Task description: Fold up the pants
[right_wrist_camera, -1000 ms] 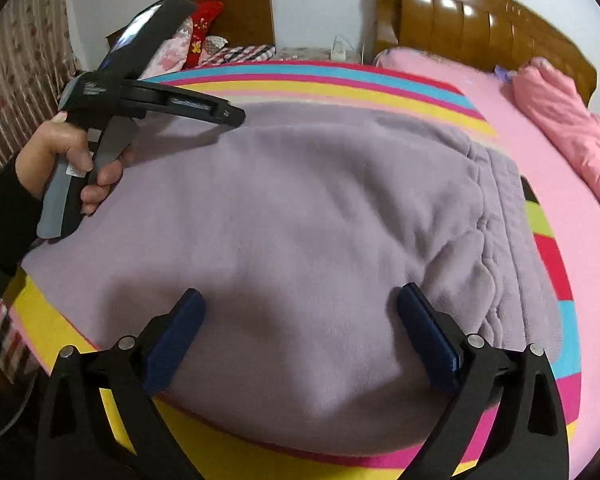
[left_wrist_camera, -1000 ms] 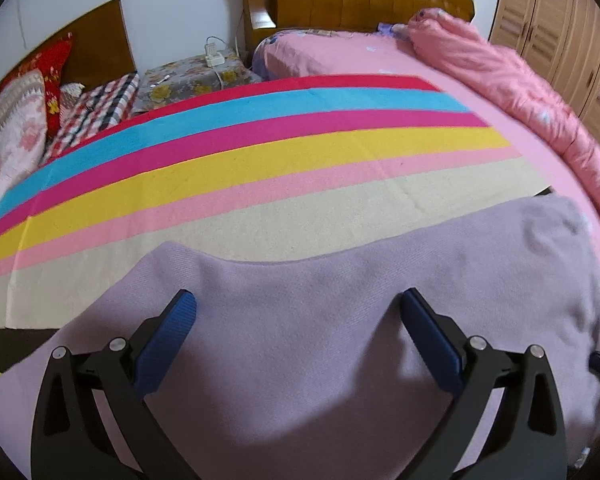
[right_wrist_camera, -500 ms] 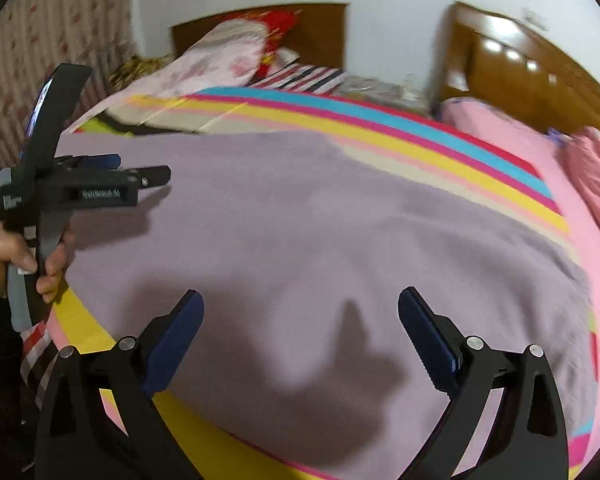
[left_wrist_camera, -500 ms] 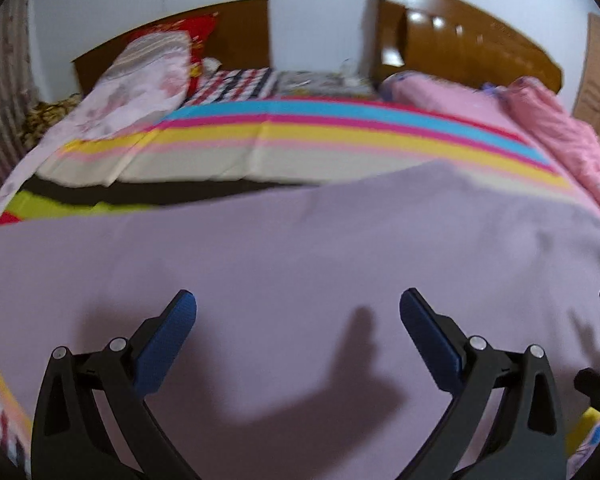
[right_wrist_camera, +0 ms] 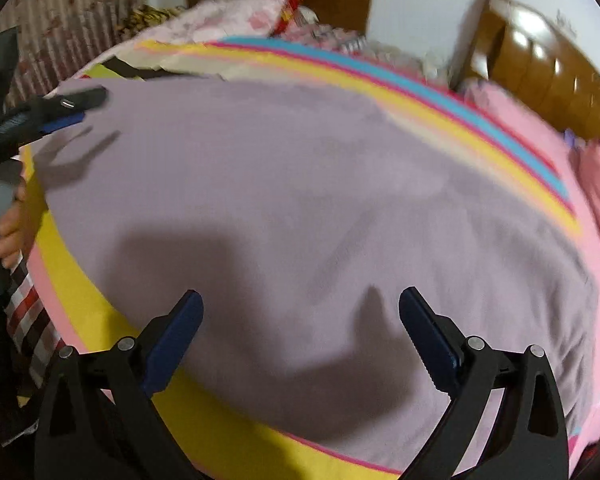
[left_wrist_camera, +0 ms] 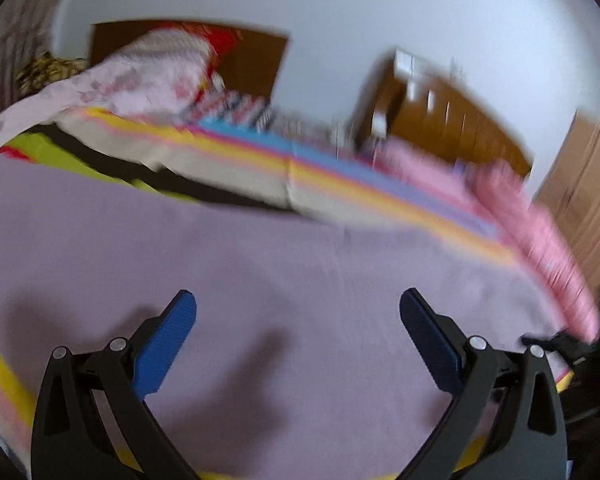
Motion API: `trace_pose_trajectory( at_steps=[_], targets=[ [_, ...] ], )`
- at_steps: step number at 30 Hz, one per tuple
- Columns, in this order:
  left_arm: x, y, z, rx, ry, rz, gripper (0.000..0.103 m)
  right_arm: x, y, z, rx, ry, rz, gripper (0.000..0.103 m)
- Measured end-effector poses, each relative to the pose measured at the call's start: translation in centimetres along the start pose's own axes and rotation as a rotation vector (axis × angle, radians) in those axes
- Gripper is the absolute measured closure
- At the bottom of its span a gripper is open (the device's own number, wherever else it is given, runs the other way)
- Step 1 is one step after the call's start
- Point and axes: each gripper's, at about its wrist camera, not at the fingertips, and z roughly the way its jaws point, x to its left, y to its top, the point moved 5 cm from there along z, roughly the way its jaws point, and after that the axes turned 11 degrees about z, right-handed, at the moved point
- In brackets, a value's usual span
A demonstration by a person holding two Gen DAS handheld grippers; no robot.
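Lilac pants point(right_wrist_camera: 300, 200) flat; both grippers' fingers point(right_wrist_camera: 172, 344) spread (empty).

Lying flat across the bed point(right_wrist_camera: 80, 300), pants point(right_wrist_camera: 300, 200) leaving open room above. Crowding the far end: piled bedding point(left_wrist_camera: 148, 76) and headboard point(left_wrist_camera: 452, 120). Hemming the right side: pink quilt point(left_wrist_camera: 548, 248). Left hand-held gripper point(right_wrist_camera: 76, 110) hovering over the pants' left edge.

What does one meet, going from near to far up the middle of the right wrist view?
Open right gripper → lilac fleece pants → striped bedspread → brown wooden headboard → white wall.
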Motion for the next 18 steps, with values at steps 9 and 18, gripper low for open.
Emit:
trace_pose_trajectory(
  at_steps=[9, 18],
  targets=[
    [20.1, -5.4, -11.2, -0.188, 0.110, -0.616, 0.002, 8.6, 6.1, 0.9, -0.083, 0.315, -0.005, 0.008],
    [21.0, -4.6, -8.6, -0.019, 0.213, -0.594, 0.002, 23.5, 10.9, 8.4, 0.077, 0.339, -0.206, 0.008]
  ],
)
